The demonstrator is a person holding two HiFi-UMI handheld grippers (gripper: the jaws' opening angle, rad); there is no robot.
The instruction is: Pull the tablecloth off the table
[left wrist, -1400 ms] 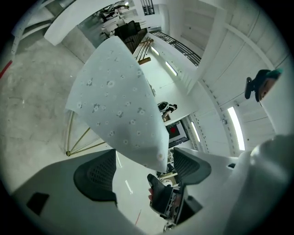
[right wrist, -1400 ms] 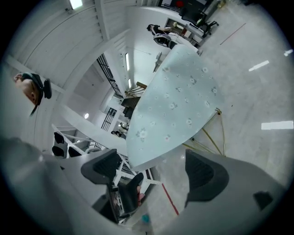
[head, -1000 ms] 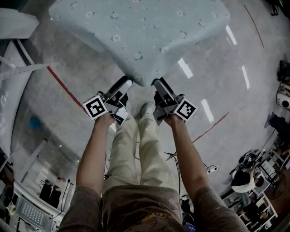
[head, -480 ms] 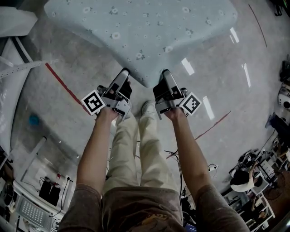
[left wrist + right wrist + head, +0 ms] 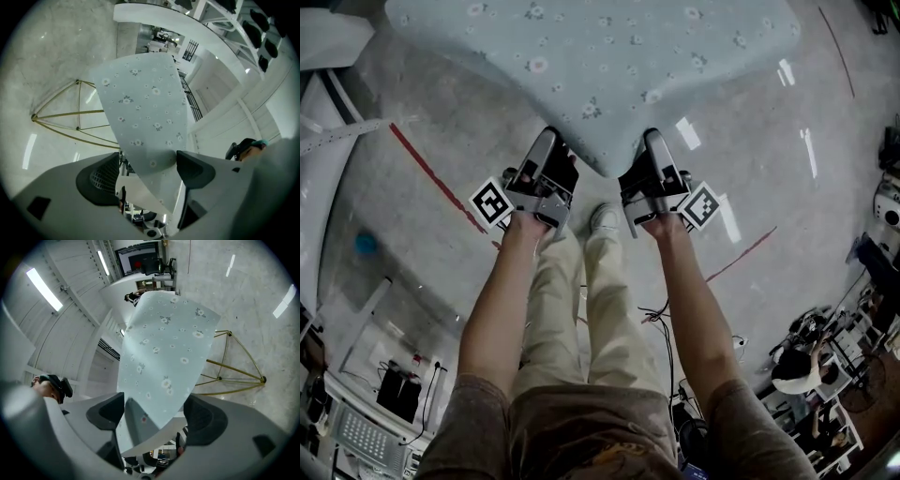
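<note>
A pale blue flowered tablecloth [image 5: 609, 56] covers the table, and its near corner hangs down towards me. My left gripper [image 5: 555, 142] and right gripper [image 5: 649, 141] stand side by side at that corner, one on each side of its tip. In the left gripper view the tablecloth's [image 5: 145, 103] hanging edge runs between the wide jaws of the left gripper [image 5: 150, 171], and the pads do not press on it. In the right gripper view the tablecloth [image 5: 164, 352] lies between the jaws of the right gripper [image 5: 154, 413]; these have just been closing and still stand apart.
Thin gold table legs [image 5: 70, 115] show under the cloth, and appear again as legs [image 5: 234, 366] in the right gripper view. A red tape line [image 5: 431, 178] crosses the grey floor at the left. White furniture [image 5: 319, 112] stands far left, and a person sits at desks [image 5: 806, 370] at the lower right.
Both grippers have moved forward to the cloth's hanging corner and rolled more upright. The cloth's edge now lies between each pair of jaws.
</note>
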